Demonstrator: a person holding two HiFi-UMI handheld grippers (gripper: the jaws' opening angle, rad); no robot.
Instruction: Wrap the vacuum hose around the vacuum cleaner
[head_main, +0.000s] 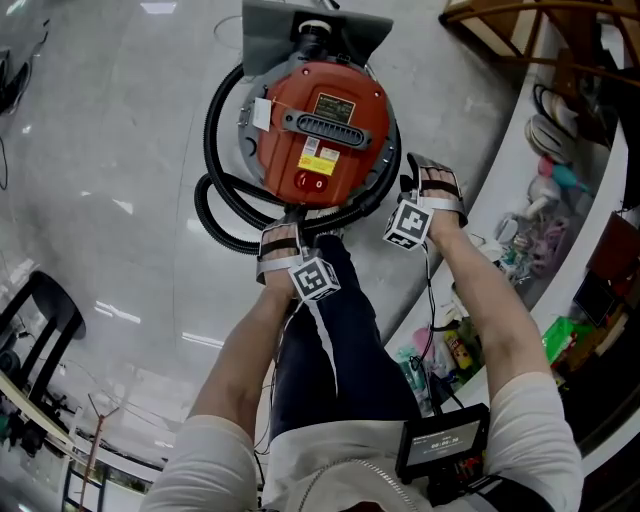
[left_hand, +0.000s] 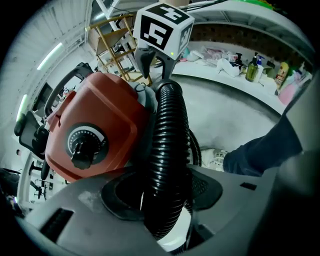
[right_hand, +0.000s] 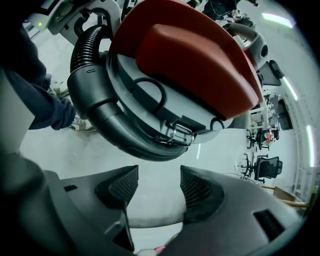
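Observation:
The red vacuum cleaner (head_main: 320, 125) stands on the pale floor, with its black ribbed hose (head_main: 215, 190) looped round its left side and front. My left gripper (head_main: 290, 218) is at the front of the vacuum. In the left gripper view the hose (left_hand: 167, 150) runs up between the jaws beside the red body (left_hand: 100, 130), and my left gripper (left_hand: 165, 200) is shut on it. My right gripper (head_main: 412, 175) is by the vacuum's right side. In the right gripper view it (right_hand: 159, 187) is open and empty, just below the vacuum's base (right_hand: 190, 55) and the smooth hose cuff (right_hand: 100, 105).
The person's dark trouser leg (head_main: 320, 330) stands right behind the vacuum's front. A curved white shelf with clutter (head_main: 560, 240) runs along the right. A wooden frame (head_main: 520, 30) is at top right, a black chair (head_main: 40, 310) at left, and office chairs (right_hand: 265, 165) beyond.

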